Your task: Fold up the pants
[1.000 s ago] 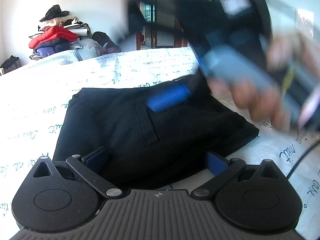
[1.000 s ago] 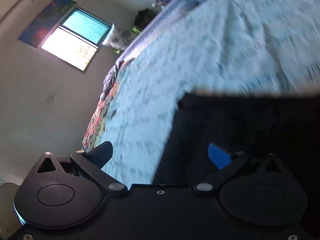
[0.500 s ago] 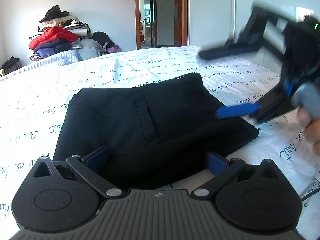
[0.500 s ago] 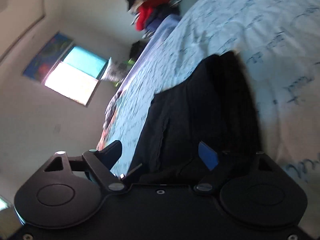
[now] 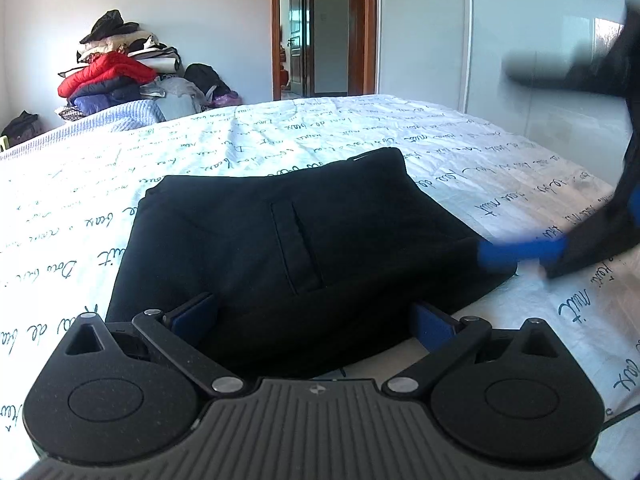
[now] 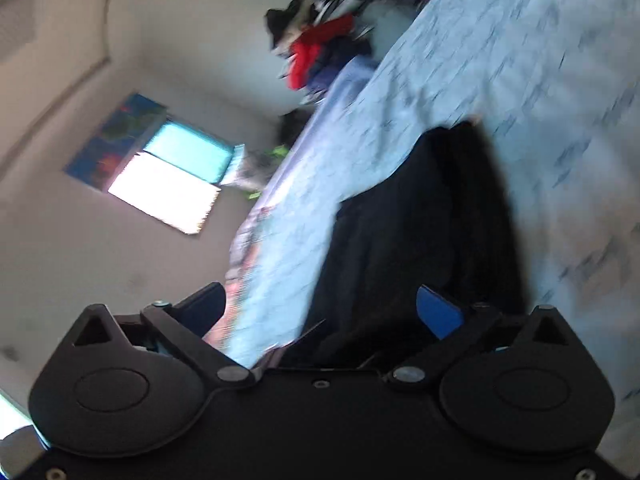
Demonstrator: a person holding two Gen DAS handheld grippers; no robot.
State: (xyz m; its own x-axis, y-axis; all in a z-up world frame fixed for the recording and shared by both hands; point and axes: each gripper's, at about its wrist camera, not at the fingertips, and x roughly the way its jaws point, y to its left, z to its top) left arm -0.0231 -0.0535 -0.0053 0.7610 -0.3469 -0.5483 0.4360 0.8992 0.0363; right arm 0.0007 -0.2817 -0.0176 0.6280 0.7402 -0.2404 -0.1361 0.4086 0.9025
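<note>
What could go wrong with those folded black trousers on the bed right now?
The right gripper, its jaws opening with nothing gripped, has a blue finger at the right corner of the pants; it could snag that corner and drag the fold open. The left gripper is open, with the near edge of the pants between its fingers, so it could nudge that edge. The bedsheet looks wrinkled and may shift underneath.

Left gripper (image 5: 314,318) open; right gripper (image 6: 320,308) jaws opening, empty.

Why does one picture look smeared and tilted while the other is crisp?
Left wrist view: sharp on the black pants and bed sheet, only the right claw at the edge is streaked. Right wrist view: blurred throughout, tilted, window glaring white.
</note>
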